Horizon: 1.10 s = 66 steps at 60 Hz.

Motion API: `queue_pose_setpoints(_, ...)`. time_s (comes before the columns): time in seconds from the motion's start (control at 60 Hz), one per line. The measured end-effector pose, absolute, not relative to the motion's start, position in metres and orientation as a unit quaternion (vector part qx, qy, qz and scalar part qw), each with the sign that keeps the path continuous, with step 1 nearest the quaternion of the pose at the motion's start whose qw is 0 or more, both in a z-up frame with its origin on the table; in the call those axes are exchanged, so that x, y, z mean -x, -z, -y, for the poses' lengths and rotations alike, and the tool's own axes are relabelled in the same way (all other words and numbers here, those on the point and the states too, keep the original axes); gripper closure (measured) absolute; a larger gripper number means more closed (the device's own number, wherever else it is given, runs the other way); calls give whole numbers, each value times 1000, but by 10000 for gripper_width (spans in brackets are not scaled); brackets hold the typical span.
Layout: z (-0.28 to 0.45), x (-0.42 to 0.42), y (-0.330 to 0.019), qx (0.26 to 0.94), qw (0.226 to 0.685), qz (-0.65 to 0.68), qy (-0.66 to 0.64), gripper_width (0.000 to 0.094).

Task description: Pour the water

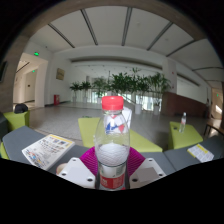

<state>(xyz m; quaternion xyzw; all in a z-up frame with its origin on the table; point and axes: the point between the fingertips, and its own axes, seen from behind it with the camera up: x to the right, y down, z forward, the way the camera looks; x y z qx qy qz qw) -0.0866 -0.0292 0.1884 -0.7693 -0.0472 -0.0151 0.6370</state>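
A clear plastic water bottle (113,140) with a red cap (113,102) and a red label near its base stands upright between my fingers. My gripper (112,172) is shut on the bottle, with a magenta pad (89,160) pressing on each side of its lower body. Water fills the lower part of the bottle. The bottle appears lifted above the grey table (30,140) that lies beyond it. No cup or other vessel shows in the gripper view.
A printed leaflet (47,150) lies on the grey table to the left. Another paper (202,153) lies to the right. Yellow-green chairs (92,129) stand beyond the table, with indoor plants (125,84) further back in a large hall.
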Motion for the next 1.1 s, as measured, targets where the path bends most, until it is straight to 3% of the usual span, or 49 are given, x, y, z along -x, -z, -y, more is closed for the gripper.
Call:
queue_pose_setpoints(0.133,23,16,-148,787,615,45,20,607)
queue_pose_setpoints(0.317,23,29,-86,807,589,40,14,596)
queue_pose_setpoints(0.417,22,17,-97,796,605,19,2,572)
queue_pose_setpoints(0.567,25,20,-92,802,597,11,1,395)
queue_pose_setpoints(0.667,35,15,-87,818,575,-7,-2,68)
queue_pose_setpoints(0.7,42,18,-88,822,569,-15,1,106)
queue_pose_setpoints(0.767,57,4,-97,826,563,-28,19,68)
queue_pose_setpoints(1.1,216,48,-138,830,555,11,57,79)
